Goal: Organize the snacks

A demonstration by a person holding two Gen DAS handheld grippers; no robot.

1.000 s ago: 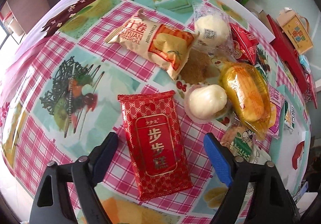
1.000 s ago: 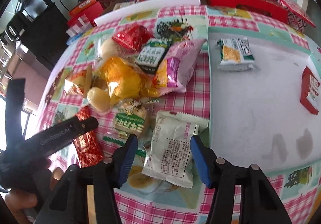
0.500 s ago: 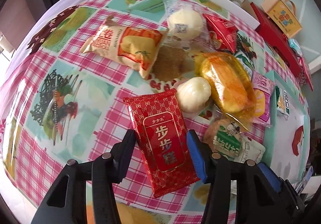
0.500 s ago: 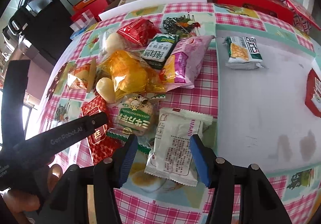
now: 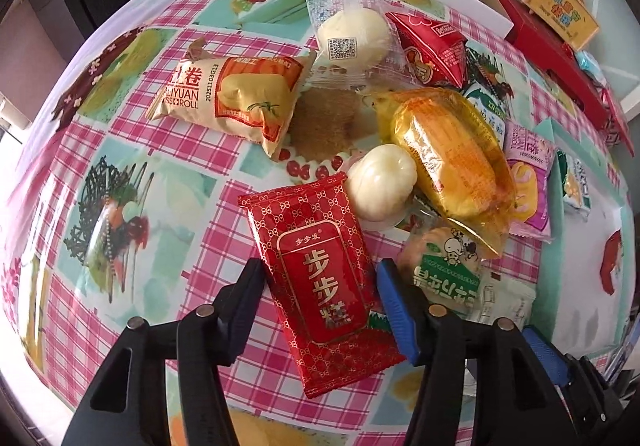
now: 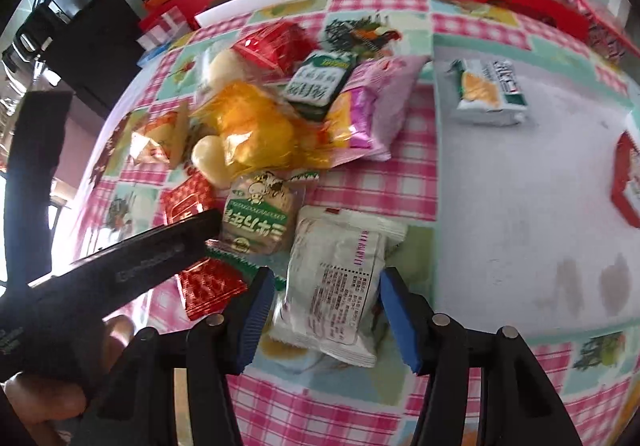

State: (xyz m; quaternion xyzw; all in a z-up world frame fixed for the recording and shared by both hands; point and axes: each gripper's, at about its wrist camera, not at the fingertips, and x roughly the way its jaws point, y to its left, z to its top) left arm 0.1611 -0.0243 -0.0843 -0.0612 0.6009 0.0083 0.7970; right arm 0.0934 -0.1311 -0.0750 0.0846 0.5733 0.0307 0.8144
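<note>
On the beige roll packet [image 5: 236, 100]: "YUAN", "ROLL", the character "卷", and sideways "2025103G13". On the red packet [image 5: 324, 278] between the jaws: small "步步发" above large "步步糕". A QR code on the clear wrapper of the round white bun [image 5: 352, 32]. On the pink packet [image 5: 528, 166]: letters, too small to read. Chinese print on the green-labelled biscuit pack [image 5: 444, 270], upside down, unreadable. Fine print on the white packet [image 6: 340, 278], illegible.

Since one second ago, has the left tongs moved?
Yes. The left tongs moved toward the snack pile, now straddling the red packet on the checked tablecloth; its jaws narrowed, then reopened slightly.
</note>
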